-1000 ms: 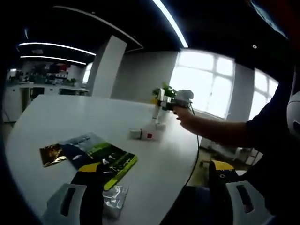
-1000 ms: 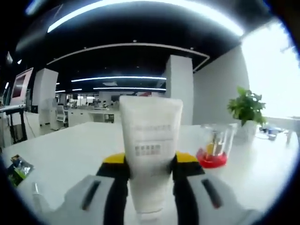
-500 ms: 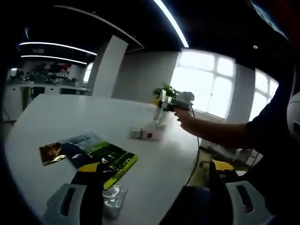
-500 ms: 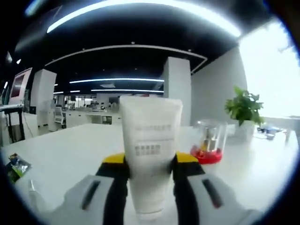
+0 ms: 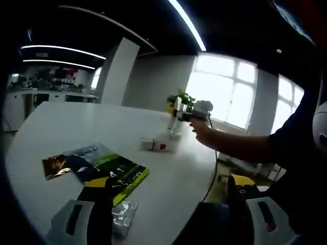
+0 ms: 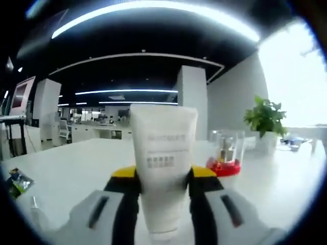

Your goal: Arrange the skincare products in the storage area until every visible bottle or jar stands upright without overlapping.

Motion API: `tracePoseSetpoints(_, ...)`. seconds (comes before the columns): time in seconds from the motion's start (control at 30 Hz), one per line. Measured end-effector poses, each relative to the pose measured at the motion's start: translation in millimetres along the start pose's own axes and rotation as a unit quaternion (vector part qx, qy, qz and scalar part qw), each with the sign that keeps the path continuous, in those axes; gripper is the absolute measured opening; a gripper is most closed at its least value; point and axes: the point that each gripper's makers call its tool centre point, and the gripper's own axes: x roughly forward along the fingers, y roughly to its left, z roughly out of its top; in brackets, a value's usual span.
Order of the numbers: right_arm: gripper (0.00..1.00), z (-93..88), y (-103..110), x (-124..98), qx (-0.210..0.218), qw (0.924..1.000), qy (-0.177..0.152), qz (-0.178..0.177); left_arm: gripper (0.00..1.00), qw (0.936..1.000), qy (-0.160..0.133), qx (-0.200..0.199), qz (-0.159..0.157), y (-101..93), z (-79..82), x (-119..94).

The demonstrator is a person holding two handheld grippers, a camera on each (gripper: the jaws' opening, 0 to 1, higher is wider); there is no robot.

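Right gripper [image 6: 162, 204] level — fingers [image 6: 125, 204] clamp white tube [image 6: 163, 163] (upright).

- A tube [image 6: 163, 168] is standing upright between the jaws of the right gripper [image 6: 162, 204], over the table [image 6: 66, 173].
- A clear jar [image 6: 226, 153] is sitting on the table behind the tube, to its right.
- A potted plant [image 6: 265, 125] is standing farther back, near the table's far right edge.
- Booklets [image 5: 99, 171] are lying on the table ahead of the left gripper [image 5: 168, 222], with a small packet [image 5: 122, 215] just beside its left jaw.
- A small box [image 5: 155, 145] is lying toward the table's far edge.
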Motion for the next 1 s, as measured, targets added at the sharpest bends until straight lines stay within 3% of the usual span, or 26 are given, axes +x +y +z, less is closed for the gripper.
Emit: tracePoseSetpoints(1.0,0.37,0.5,1.4,-1.4,-0.001,0.9998,-0.006,0.018,0.94,1.0000,0.005,0.001,-0.002,-3.1,0.0,2.4)
